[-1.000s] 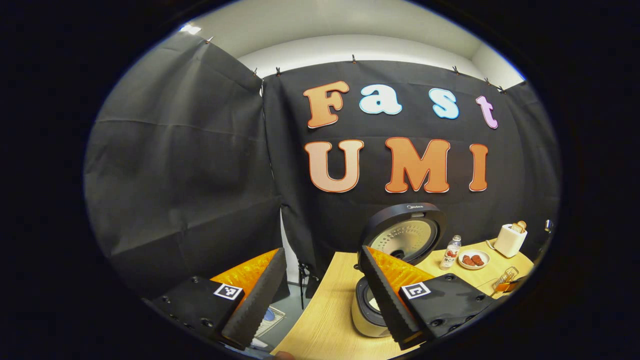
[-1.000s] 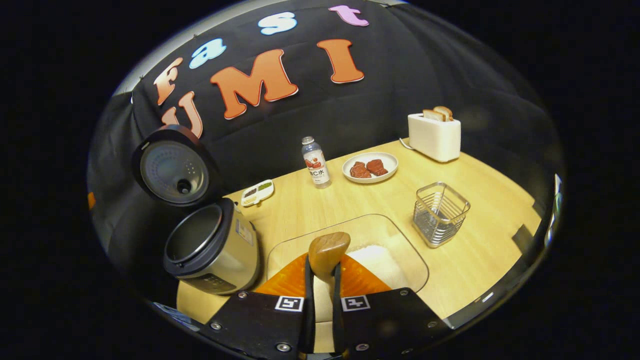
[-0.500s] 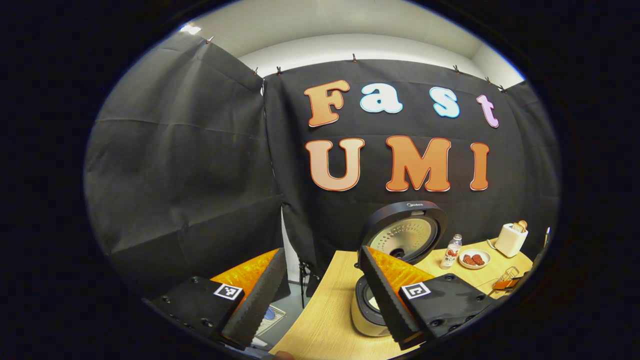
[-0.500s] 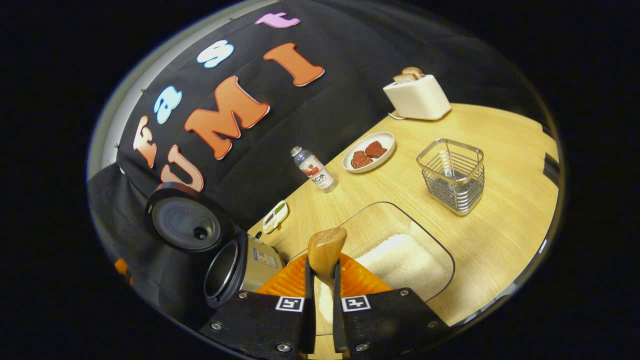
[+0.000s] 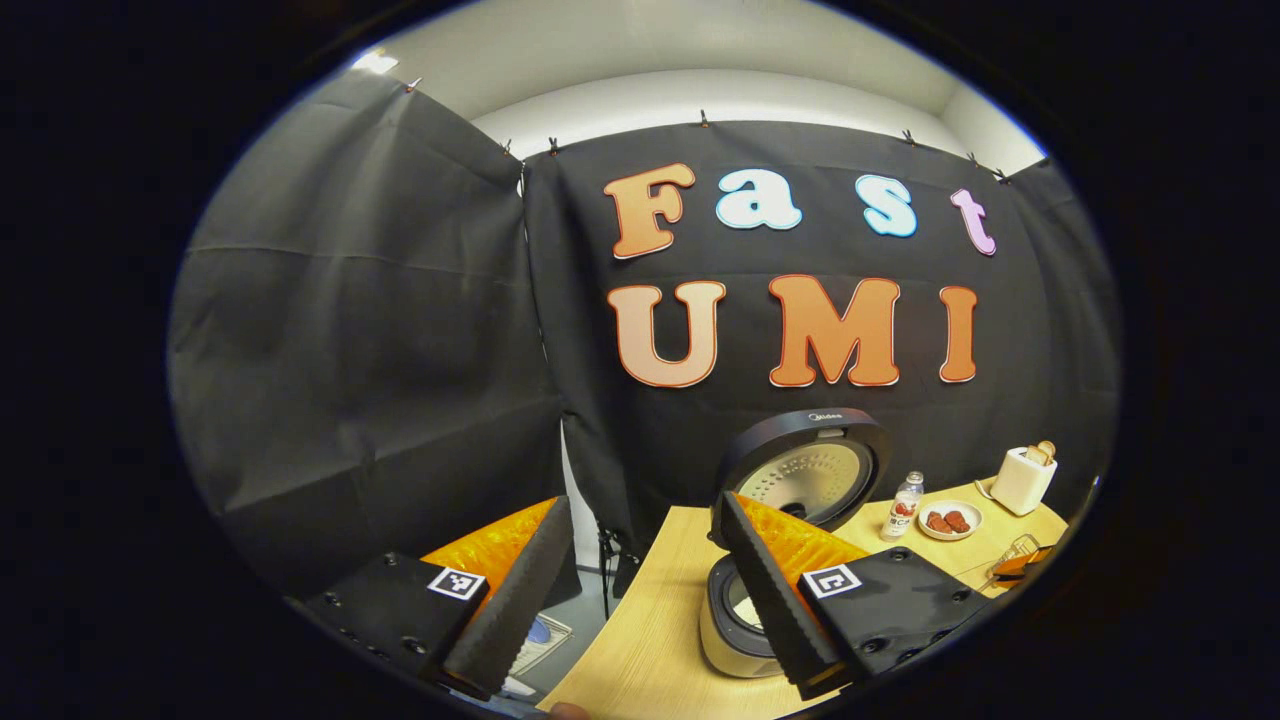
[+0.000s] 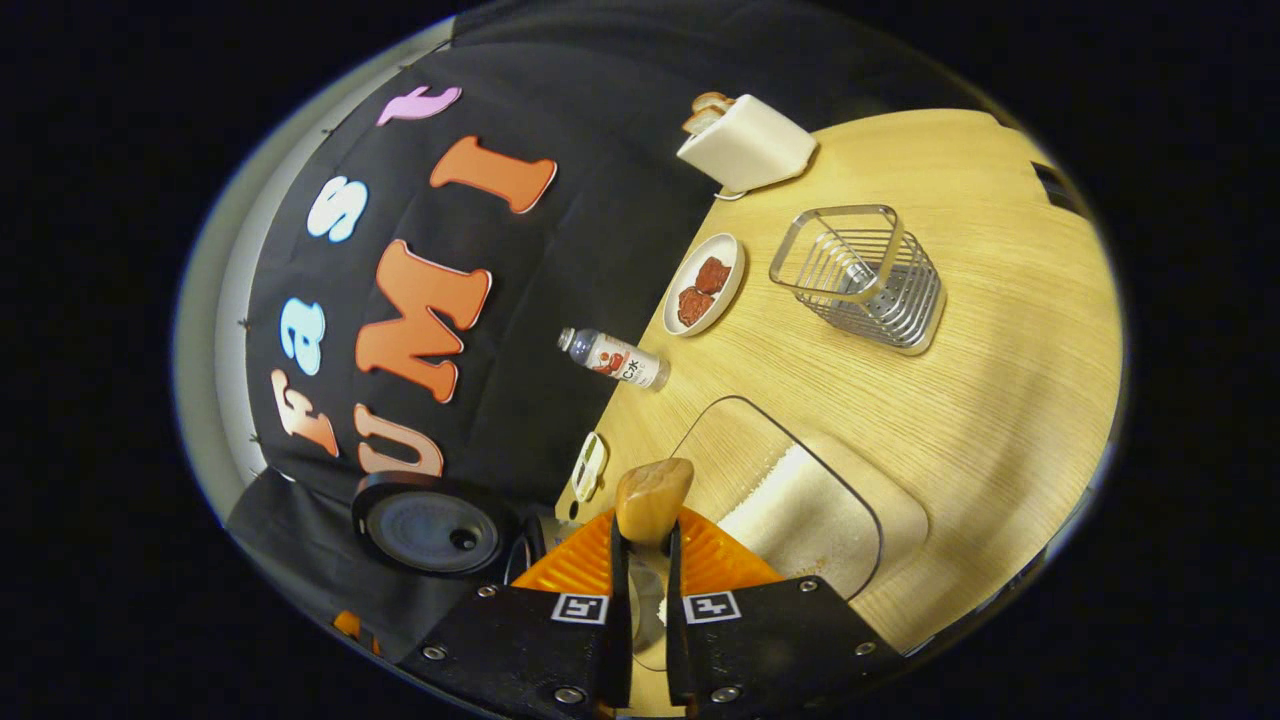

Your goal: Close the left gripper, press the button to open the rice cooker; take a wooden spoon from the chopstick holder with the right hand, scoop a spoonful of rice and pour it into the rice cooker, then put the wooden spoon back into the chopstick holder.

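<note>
The rice cooker [image 5: 728, 628] stands open at the table's left end, its round lid [image 5: 806, 468] upright. My left gripper [image 5: 640, 505] hangs open in the air before it, the right finger overlapping the pot. My right gripper [image 6: 640, 540] is shut on the handle of the wooden spoon [image 6: 652, 497], and the spoon's bowl pokes out above the fingers. It is rolled hard to one side, so the table looks tilted. The spoon is over the near end of the glass tray [image 6: 870, 520] that holds white rice [image 6: 790, 500]. The cooker lid [image 6: 430, 525] lies low left; the wire chopstick holder [image 6: 862, 276] stands farther off.
On the wooden table [image 6: 1000, 330] stand a white toaster [image 6: 745, 143] with bread, a plate [image 6: 704, 285] of red pieces, a small bottle [image 6: 615, 358] and a little seasoning dish [image 6: 589, 466]. Black cloth walls close the back and left.
My right gripper has rolled strongly with the spoon, so the table swings to the right of its view and the cooker slides to the bottom left. The left gripper has hardly moved.
</note>
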Action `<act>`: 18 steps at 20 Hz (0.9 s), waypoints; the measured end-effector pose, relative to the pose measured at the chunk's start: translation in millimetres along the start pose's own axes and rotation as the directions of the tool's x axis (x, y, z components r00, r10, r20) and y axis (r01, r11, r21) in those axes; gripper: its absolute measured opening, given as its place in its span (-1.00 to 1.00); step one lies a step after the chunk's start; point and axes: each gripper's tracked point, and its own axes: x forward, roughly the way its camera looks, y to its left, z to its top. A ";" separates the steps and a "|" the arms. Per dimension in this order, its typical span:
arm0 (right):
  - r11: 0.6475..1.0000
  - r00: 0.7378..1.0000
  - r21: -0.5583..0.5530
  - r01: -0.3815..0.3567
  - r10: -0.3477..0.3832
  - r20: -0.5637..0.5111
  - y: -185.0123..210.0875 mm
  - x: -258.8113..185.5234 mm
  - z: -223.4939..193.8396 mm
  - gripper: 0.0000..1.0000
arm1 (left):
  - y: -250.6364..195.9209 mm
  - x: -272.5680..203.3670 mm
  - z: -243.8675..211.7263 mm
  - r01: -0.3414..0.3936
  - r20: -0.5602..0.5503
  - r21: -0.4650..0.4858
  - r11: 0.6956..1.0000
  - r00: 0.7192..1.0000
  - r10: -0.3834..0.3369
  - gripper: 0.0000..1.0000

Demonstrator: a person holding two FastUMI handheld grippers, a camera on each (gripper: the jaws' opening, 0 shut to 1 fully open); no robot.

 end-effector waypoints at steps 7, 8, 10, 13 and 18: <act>0.994 0.998 0.108 -0.023 0.017 0.058 12.0 -20.7 33.1 -0.75 | -15.3 6.9 2.6 0.032 0.008 -0.019 0.999 0.999 -0.032 0.98; 0.992 0.998 0.123 -0.028 0.020 0.066 15.4 -21.9 38.5 -0.74 | -17.3 7.7 4.6 0.034 0.011 -0.018 0.999 0.999 -0.034 0.97; 0.988 0.996 0.152 -0.039 0.027 0.086 24.3 -27.0 47.6 -0.74 | -20.5 9.1 7.0 0.037 0.021 -0.015 0.999 0.999 -0.037 0.94; 0.983 0.994 0.177 -0.052 0.034 0.104 37.9 -32.0 59.7 -0.74 | -27.4 10.3 9.8 0.050 0.026 -0.023 0.998 0.998 -0.050 1.00; 0.967 0.991 0.241 -0.088 0.060 0.124 64.2 -34.2 73.6 -0.74 | -36.2 15.5 7.9 0.065 0.021 -0.043 0.997 0.998 -0.065 0.94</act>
